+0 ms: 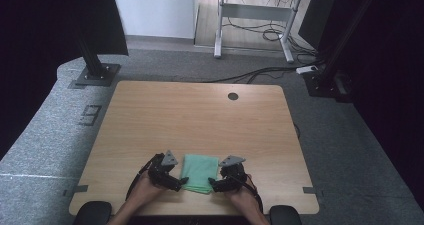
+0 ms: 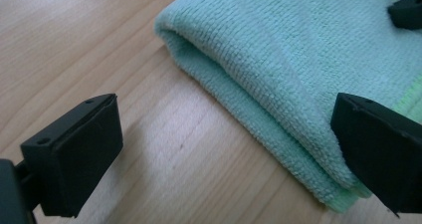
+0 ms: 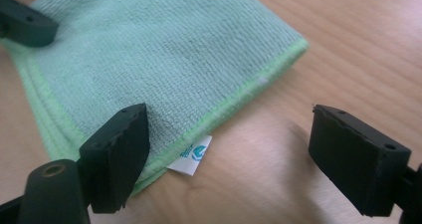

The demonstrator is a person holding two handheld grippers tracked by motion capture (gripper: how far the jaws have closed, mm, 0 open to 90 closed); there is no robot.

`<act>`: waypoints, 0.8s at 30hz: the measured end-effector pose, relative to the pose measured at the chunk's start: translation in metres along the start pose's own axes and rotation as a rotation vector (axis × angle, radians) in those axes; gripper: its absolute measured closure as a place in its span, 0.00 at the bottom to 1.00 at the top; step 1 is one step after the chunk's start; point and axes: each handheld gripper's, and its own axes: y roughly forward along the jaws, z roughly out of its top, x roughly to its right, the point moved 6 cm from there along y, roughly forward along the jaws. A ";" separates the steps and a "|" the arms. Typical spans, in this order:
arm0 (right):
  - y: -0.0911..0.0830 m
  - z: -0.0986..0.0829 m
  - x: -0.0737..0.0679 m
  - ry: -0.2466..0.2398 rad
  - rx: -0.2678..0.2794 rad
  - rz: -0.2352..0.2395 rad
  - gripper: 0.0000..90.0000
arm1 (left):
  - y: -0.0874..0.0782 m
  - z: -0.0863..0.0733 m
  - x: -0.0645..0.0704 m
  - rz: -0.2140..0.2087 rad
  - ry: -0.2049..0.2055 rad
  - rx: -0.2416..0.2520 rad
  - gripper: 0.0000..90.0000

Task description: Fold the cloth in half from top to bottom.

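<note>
1. The left gripper (image 1: 183, 180) stands wide open and holds nothing. In its own view one jaw hangs over bare wood and the other over the near corner of the folded green cloth (image 2: 298, 69), so the cloth's folded edge lies between them.
2. The right gripper (image 1: 212, 183) is wide open too and empty. One jaw rests at the stitched edge of the cloth (image 3: 164, 50), the other over bare wood, with the edge in the gap.
3. The cloth (image 1: 199, 172) lies flat on the surface (image 1: 200, 115), close to its near edge and about midway between the near corners, with a gripper at each near corner of the cloth.
4. The step in hand looks like taking hold of the cloth's two near corners. To do it well, I judge each gripper should lower until one jaw slides under the layers wanted, then close on the hem rather than the plush middle, both at the same height, so the cloth lifts evenly.
5. The layers may separate, so catching only the top ply is a risk.
6. The high view gives the cloth's place on the surface and both hands. The left gripper view adds the rounded fold. The right gripper view adds the bright green hem and a small white label (image 3: 193, 156) poking out at the corner.
</note>
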 end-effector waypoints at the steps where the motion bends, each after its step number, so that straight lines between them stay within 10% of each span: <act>1: 0.001 0.001 0.002 0.001 0.003 -0.003 0.19 | 0.001 0.001 0.000 0.008 0.000 0.006 0.01; 24: 0.014 0.014 0.028 0.032 0.035 -0.034 0.21 | 0.009 0.009 -0.019 0.096 -0.030 0.020 0.00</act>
